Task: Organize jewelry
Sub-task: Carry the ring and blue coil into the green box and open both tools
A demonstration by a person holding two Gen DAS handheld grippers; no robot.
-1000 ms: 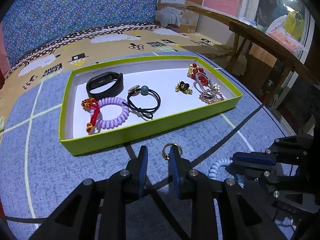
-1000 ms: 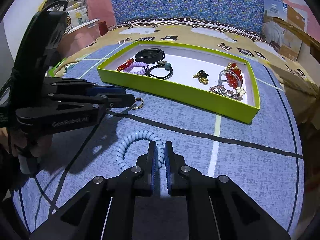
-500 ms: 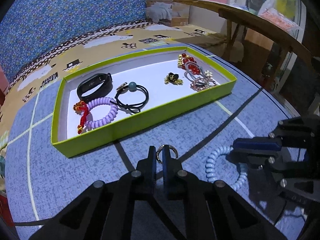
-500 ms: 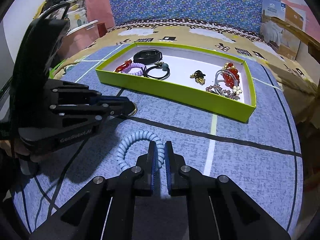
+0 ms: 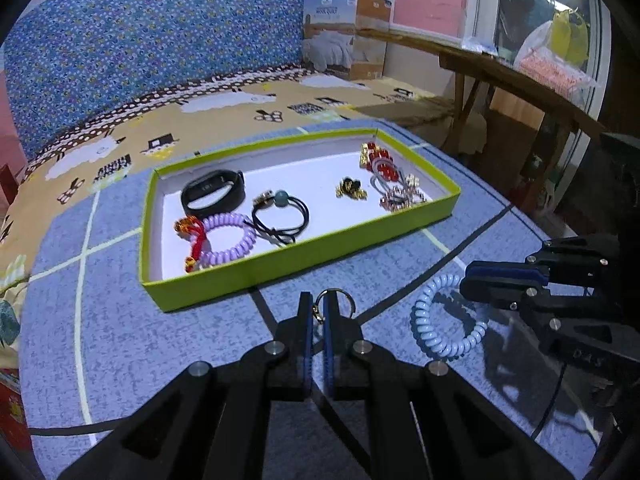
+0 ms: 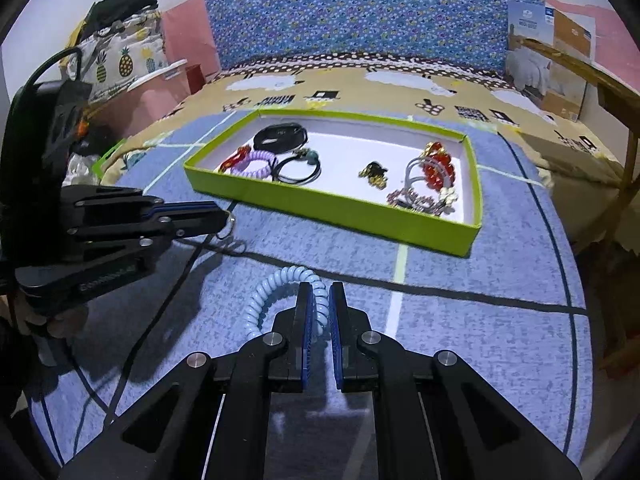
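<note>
Ring (image 5: 333, 304) now lifted in left tongs (image 5: 316, 312); right tongs (image 6: 320, 308) gripping blue coil (image 6: 276, 292) before tray (image 5: 304, 256).

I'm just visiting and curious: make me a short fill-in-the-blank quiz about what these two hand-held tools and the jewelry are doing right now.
1. The left tool is shut on a small metal ____.
2. The right tool pinches a spiral hair tie whose color is light ____.
3. The black fitness band lies inside the ____-walled tray.
4. In the tray, the spiral hair tie beside the red charm is ____.

Missing words: ring; blue; green; purple
</note>
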